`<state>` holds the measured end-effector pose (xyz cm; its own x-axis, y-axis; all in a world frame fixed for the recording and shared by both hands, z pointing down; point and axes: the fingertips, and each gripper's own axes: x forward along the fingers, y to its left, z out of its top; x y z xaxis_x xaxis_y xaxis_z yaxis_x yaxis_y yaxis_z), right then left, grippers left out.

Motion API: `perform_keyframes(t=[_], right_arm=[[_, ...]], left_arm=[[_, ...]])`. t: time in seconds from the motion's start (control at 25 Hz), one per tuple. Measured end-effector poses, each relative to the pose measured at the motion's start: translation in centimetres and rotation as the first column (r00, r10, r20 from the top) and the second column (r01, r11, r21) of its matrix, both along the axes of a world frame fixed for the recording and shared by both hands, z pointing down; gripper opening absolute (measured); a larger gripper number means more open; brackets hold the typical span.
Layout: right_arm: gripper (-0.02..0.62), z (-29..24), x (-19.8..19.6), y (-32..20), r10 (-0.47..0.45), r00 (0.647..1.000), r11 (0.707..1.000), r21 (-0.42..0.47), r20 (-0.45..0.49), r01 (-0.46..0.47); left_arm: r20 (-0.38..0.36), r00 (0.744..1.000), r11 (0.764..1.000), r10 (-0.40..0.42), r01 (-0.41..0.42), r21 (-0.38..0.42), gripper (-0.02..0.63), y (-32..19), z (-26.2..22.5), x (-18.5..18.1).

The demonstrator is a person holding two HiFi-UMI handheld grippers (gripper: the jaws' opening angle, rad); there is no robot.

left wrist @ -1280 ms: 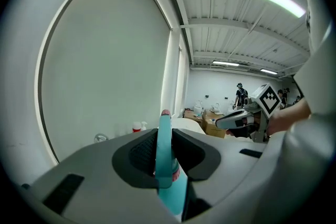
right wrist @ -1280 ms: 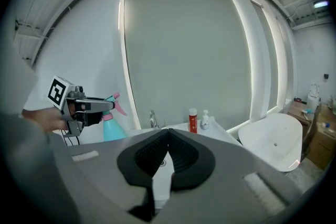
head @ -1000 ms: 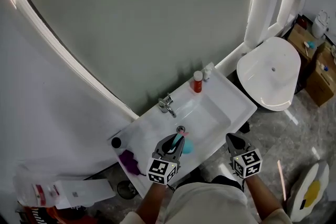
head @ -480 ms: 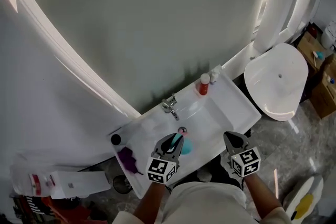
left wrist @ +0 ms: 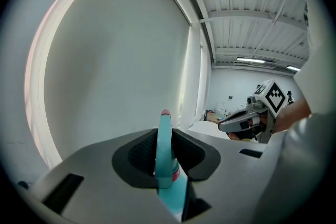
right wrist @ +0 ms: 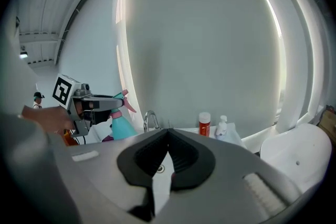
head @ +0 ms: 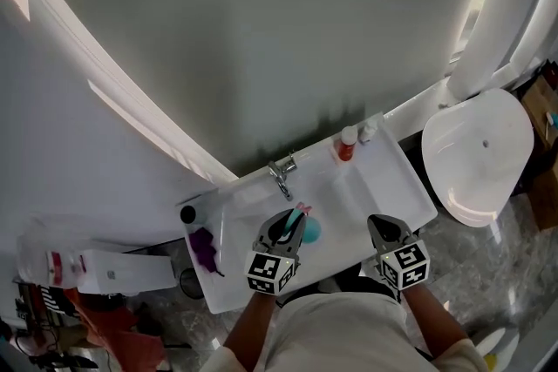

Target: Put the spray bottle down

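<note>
Washroom, grey wall, with a white sink (head: 405,183) and its faucet (head: 281,176) at the back. Findings follow.

The spray bottle (head: 307,228) (teal body, pink nozzle) is off the surface, held above the basin just in front of the faucet. The left gripper (head: 288,229) has its jaws clamped on the bottle's neck, under the trigger head, and the body hangs below. The right gripper (head: 384,231) hovers over the sink's front edge, jaws closed on each other with nothing between them.

Handling, as judged: stiff plastic, smooth and likely slippery if wet. Its weight depends on the fill, which cannot be made out. The neck is the sound place to hold it, since the trigger head stops any slide. The base looks narrow, so a flat ledge suits it better than the sloping basin.

Nearby are a red bottle (head: 347,149) and a small white bottle (head: 369,132) at the back right corner, a purple cloth (head: 203,246) on the left ledge, and a toilet (head: 479,157) beyond the sink.
</note>
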<state>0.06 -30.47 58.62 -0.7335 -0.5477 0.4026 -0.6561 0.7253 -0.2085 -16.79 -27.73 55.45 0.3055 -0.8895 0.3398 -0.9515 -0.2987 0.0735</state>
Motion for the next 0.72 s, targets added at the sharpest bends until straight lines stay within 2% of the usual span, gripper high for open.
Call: perform_keyframes(t=[0.36, 0.52, 0.72], right_arm=[[0.011, 2.0, 2.2, -4.1, -0.055, 0.998, 0.998, -0.03, 0.013, 0.055], [0.011, 3.0, 2.9, -5.6, -0.064, 0.998, 0.997, -0.046, 0.023, 0.065], [0.011, 4.2, 3.2, -7.3, -0.082, 0.996, 0.994, -0.064, 0.023, 0.084]], left_arm=[[0.036, 0.995, 0.996, -0.089, 0.089, 0.008, 0.084, -5.9, 2.1, 2.4], [0.049, 0.986, 0.988, -0.157, 0.157, 0.009, 0.084, -8.5, 3.6, 3.0], [0.08, 0.976, 0.979, -0.201, 0.201, 0.005, 0.084, -11.9, 5.4, 3.3]])
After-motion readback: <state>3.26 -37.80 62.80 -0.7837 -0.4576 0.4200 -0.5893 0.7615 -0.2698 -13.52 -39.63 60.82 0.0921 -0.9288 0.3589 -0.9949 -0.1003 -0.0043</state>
